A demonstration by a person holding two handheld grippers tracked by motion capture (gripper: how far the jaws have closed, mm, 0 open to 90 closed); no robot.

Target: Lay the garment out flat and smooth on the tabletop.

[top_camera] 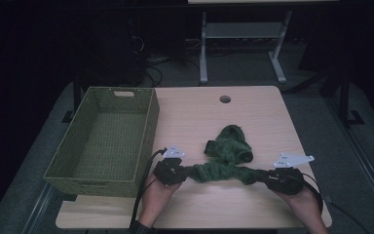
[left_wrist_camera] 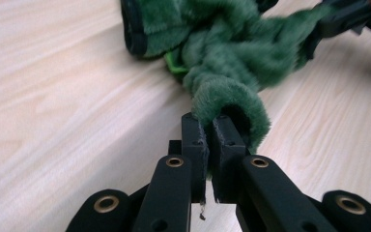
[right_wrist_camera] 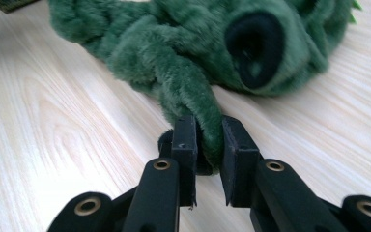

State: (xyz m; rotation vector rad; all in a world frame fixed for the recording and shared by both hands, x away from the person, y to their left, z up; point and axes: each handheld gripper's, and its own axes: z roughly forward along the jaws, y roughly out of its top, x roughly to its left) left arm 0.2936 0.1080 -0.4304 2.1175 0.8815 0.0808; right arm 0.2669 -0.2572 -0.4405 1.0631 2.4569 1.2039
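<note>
High view: a green fuzzy garment (top_camera: 226,158) lies on the wooden table (top_camera: 263,117) at lower centre of the frame, twisted into a rope between the left gripper (top_camera: 175,171) and the right gripper (top_camera: 272,176), with a bunched part heaped above the middle of the rope. A woven green basket (top_camera: 63,173) stands at the left of the frame, its near corner just beside the left gripper.

Left gripper view: the two black jaws rise at lower centre, drawn narrow and pinching a rolled edge of the garment (left_wrist_camera: 232,104); the fabric runs away toward the upper right, where the right gripper (left_wrist_camera: 319,29) clamps its far end.

Right gripper view: the jaws at lower centre of the right gripper (right_wrist_camera: 207,145) stand narrow, gripping a strand of the garment (right_wrist_camera: 183,63) between them; the bulk lies across the upper frame, touching the table.
</note>
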